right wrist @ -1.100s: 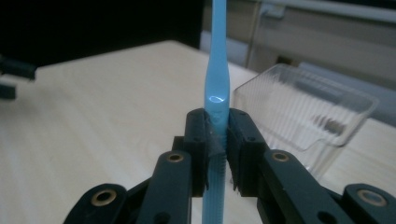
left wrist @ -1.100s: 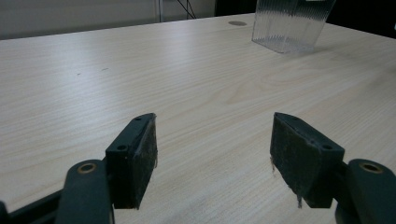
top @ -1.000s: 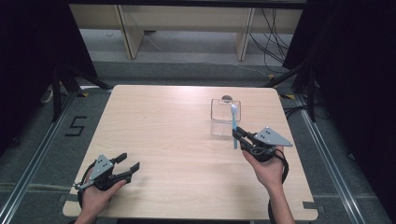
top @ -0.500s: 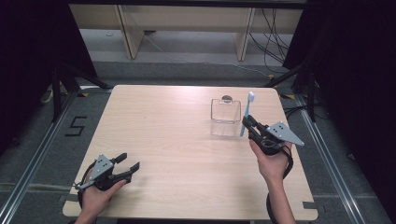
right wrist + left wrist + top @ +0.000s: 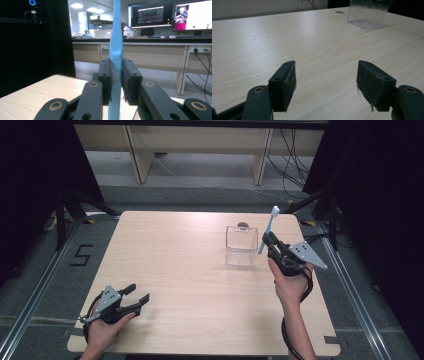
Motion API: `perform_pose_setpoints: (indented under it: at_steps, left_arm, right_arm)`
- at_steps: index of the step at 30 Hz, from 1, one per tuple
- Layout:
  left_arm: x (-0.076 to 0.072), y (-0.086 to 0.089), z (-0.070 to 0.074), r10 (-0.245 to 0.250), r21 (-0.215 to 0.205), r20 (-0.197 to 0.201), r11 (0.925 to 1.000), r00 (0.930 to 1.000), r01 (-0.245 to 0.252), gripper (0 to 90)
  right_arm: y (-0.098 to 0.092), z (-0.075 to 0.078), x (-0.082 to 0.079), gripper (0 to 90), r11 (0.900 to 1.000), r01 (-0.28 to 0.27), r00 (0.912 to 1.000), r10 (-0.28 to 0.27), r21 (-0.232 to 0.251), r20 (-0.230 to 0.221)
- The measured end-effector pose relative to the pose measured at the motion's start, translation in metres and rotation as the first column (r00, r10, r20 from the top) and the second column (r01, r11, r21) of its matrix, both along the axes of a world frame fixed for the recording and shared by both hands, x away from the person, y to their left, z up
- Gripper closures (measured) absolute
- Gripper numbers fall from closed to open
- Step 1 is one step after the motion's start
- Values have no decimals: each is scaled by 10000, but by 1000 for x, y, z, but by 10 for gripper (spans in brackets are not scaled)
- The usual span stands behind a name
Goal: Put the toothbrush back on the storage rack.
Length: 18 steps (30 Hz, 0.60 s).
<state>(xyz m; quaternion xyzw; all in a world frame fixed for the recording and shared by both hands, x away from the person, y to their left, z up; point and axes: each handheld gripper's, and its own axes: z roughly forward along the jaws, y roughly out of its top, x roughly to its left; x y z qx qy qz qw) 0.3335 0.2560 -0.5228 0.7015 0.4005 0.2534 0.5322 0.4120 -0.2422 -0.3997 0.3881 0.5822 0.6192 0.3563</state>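
My right gripper (image 5: 268,239) (image 5: 116,82) is shut on a light blue toothbrush (image 5: 268,229) (image 5: 117,50), pinched by its handle and standing nearly upright, head up. It hovers just right of a clear ribbed plastic container (image 5: 241,245) (image 5: 368,12) that stands on the far right part of the wooden table (image 5: 190,285). My left gripper (image 5: 138,295) (image 5: 325,83) rests low at the table's near left corner, jaws wide apart with bare wood between the pads.
A small dark round fitting (image 5: 242,225) (image 5: 339,12) sits in the tabletop just behind the container. Desks with lit monitors (image 5: 150,13) stand beyond the table's far side. Dark curtains and metal frame legs flank the table.
My right gripper has lifted the toothbrush and carried it from in front of the container to its right side, tipping it more upright. The left gripper has stayed put.
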Motion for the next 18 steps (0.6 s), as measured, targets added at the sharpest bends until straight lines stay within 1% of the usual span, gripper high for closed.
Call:
perform_pose_setpoints:
  at_steps: [2,3,5,6,7,8,9,10,11,12,13,14,15,16,17,18]
  left_arm:
    - [0,0,0,-2,9,10,10000,10000,2,315]
    - [0,0,0,-1,-1,15,10000,10000,1,315]
    - [0,0,0,-10,-28,21,10000,10000,10,315]
    - [0,0,0,-5,-28,8,10000,10000,5,314]
    - [0,0,0,5,-20,0,10000,10000,-5,314]
    - [0,0,0,4,-12,-4,10000,10000,-4,315]
    - [0,0,0,-4,2,-2,10000,10000,4,315]
    - [0,0,0,-4,7,4,10000,10000,4,315]
    - [0,0,0,-4,1,3,10000,10000,4,315]
    - [0,0,0,-4,1,3,10000,10000,4,315]
    - [0,0,0,-8,-21,3,10000,10000,8,315]
    - [0,0,0,-7,-41,6,10000,10000,7,315]
    - [0,0,0,-4,-49,11,10000,10000,4,315]
    - [0,0,0,-2,-47,5,10000,10000,2,315]
    - [0,0,0,6,-32,4,10000,10000,-6,314]
    - [0,0,0,6,-12,-1,10000,10000,-6,315]
  right_arm:
    - [1,1,3,792,10000,-88,10000,88,-5,-17]
    - [2,1,3,791,10000,68,9999,-68,-18,-81]
    - [2,1,6,792,10000,81,10000,-81,-42,50]
    - [2,2,7,791,9999,94,10000,-94,-88,23]
    - [2,1,8,791,9999,145,9999,-145,-43,-26]
    - [2,1,9,791,10000,80,10000,-80,-6,55]
    - [2,1,10,791,9999,167,9999,-167,-12,35]
    - [3,1,11,791,9997,198,9998,-199,160,56]
    - [2,1,12,791,9998,197,9998,-198,95,44]
    - [3,1,13,791,9996,261,9996,-262,146,86]
    - [2,1,13,791,9997,234,9997,-234,98,27]
    - [2,1,14,791,9996,195,9998,-195,190,-6]
    - [2,1,15,791,9996,258,9996,-258,118,57]
    - [3,0,16,791,9990,306,9995,-308,339,33]
    - [3,0,16,791,9989,319,9995,-320,350,29]
    - [2,0,17,791,9990,375,9993,-376,262,18]
